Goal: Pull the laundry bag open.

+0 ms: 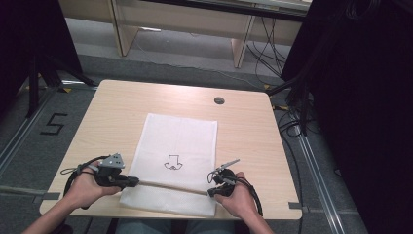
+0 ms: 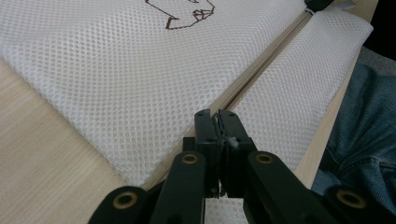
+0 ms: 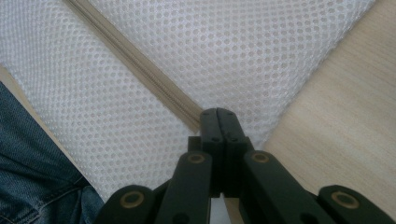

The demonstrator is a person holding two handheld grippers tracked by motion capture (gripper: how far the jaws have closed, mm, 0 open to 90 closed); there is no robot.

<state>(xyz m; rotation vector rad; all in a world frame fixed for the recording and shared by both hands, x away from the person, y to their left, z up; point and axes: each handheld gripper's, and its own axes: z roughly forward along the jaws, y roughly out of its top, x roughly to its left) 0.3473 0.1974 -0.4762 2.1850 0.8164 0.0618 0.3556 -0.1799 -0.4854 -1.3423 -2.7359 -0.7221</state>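
Down on the worktop (image 1: 112,105) lies a white mesh bag (image 1: 178,141), flat, its long side running from twelve to six o'clock, with a small dark line drawing (image 1: 172,162) at its middle. A tan zip (image 1: 168,185) crosses the bag from nine to three o'clock near its six o'clock end, close to the worktop's near edge. The left tool (image 1: 135,182) sits at the bag's nine o'clock edge, right at the zip's end; in the left gripper view its jaws are pressed together on that end, with a bit of white mesh caught between the tips (image 2: 218,123). The right tool (image 1: 210,192) sits at the zip's three o'clock end, by the bag's other edge; in the right gripper view its jaws meet with no gap, and their tips (image 3: 218,116) rest on the zip (image 3: 135,60) where it stops. Blue jeans (image 2: 359,126) show past the worktop's near edge.
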